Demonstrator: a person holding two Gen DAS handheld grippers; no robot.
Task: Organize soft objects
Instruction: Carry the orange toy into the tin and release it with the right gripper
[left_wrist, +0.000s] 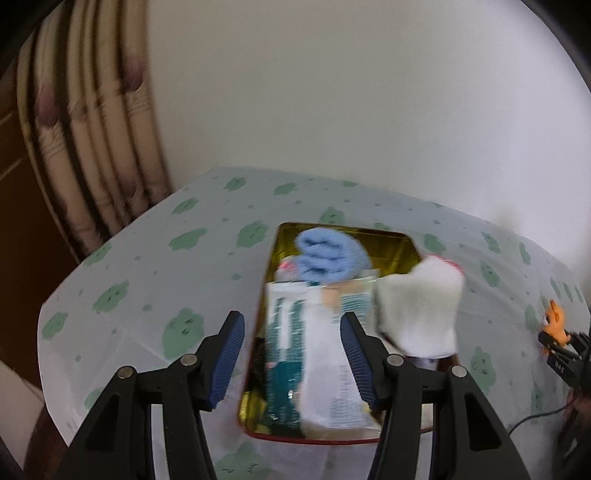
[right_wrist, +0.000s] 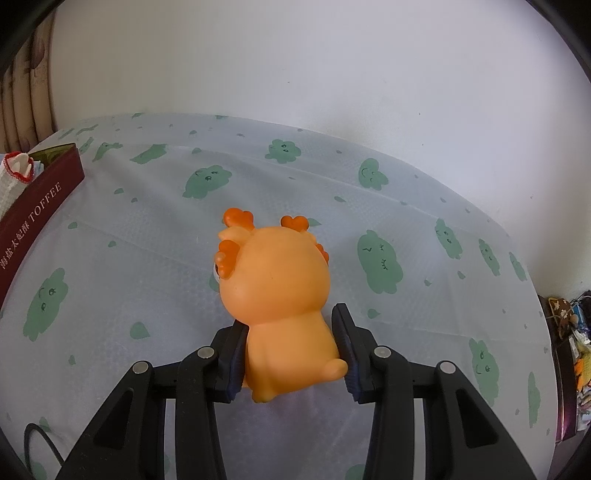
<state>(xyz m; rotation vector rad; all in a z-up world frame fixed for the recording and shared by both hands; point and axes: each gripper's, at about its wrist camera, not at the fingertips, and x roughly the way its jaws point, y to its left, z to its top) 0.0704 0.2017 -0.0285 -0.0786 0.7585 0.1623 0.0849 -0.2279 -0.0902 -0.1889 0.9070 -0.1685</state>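
Orange toy (right_wrist: 275, 295) sits pinched in the right gripper (right_wrist: 291, 354), ready for lifting into the toffee tin (left_wrist: 406, 243); left gripper (left_wrist: 291, 358) hovers wide, empty.

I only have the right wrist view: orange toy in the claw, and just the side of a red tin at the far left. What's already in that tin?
Observer: From the left wrist view, the tin is open, with a rolled light blue cloth at its far end.
Operator: Anything else inside?
Observer: Yes, a white and teal plastic packet lies along most of the floor.
Operator: And the white knitted thing I glimpse at the edge?
Observer: That white knitted piece with red trim sits at the tin's right side, sticking up above the rim.
Operator: Where's the left claw?
Observer: The left claw is open and empty, above the tin's near end.
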